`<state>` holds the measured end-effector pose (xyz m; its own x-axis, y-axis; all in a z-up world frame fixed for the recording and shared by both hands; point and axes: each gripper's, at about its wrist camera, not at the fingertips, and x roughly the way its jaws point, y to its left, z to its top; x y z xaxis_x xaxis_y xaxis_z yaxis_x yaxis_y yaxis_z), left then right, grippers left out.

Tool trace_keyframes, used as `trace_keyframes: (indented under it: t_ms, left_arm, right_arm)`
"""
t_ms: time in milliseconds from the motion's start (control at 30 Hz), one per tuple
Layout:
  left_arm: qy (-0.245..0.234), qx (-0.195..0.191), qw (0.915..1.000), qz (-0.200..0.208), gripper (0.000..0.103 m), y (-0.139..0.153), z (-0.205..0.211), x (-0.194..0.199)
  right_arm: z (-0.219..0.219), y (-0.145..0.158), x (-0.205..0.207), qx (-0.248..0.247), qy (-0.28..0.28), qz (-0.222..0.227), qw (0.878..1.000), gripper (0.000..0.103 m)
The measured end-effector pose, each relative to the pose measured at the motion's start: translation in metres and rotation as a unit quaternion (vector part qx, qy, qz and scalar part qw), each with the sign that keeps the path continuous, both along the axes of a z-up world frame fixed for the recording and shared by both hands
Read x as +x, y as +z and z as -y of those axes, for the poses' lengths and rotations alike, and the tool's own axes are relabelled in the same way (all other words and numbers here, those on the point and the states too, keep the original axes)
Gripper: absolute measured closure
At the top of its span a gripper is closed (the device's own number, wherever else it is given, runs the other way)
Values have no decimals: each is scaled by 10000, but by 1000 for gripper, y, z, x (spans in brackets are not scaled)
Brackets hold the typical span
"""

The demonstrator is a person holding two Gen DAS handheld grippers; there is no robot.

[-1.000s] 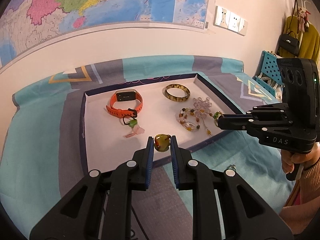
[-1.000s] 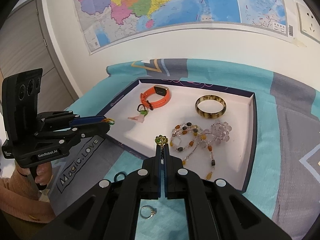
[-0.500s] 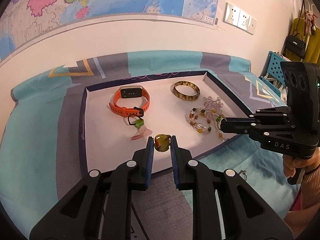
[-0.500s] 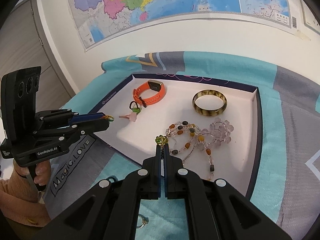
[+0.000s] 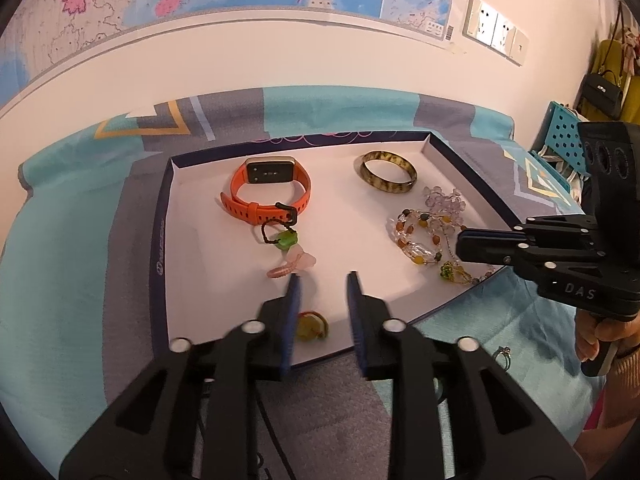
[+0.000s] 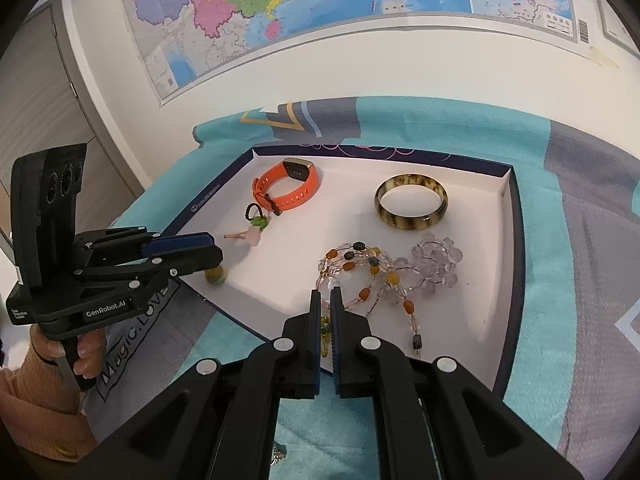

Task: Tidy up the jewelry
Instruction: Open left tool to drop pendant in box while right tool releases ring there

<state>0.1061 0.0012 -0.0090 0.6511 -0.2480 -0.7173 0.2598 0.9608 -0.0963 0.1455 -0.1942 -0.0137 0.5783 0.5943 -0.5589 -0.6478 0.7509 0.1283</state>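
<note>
Map-hung wall behind; white tray (image 5: 192, 264) holds a yellow-green bead (image 5: 311, 326) under the left gripper (image 5: 323, 280), fingers apart; right gripper (image 6: 326, 298) fingers slightly apart around a green charm (image 6: 325, 326).

The left gripper (image 5: 322, 280) has its jaws spread well apart, nothing between the blue pads (image 5: 294, 296), fingers pointing forward and slightly down. The right gripper (image 6: 326, 300) has its jaws parted by a narrow gap, fingers level and reaching forward. A hand (image 6: 86, 350) wraps the left handle; another hand (image 5: 608, 330) grips the right handle.
</note>
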Motion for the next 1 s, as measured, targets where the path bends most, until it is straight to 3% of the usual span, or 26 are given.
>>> trace_keyframes:
  t_ms: [167, 267, 700, 1000]
  left_arm:
    - [28, -51, 10000, 64, 69, 3, -3, -5]
    - [26, -55, 9998, 168, 64, 7, -4, -13]
    - [-63, -109, 9993, 343, 60, 16, -4, -46]
    - [-370, 10, 9986, 376, 55, 14, 12, -69]
  right_arm:
    - [8, 2, -5, 81, -46, 22, 10000, 97]
    - [12, 2, -9, 120, -54, 35, 9999, 90]
    - [27, 0, -34, 241, 20, 74, 9997, 76]
    - [30, -11, -55, 86, 134, 33, 9999, 75]
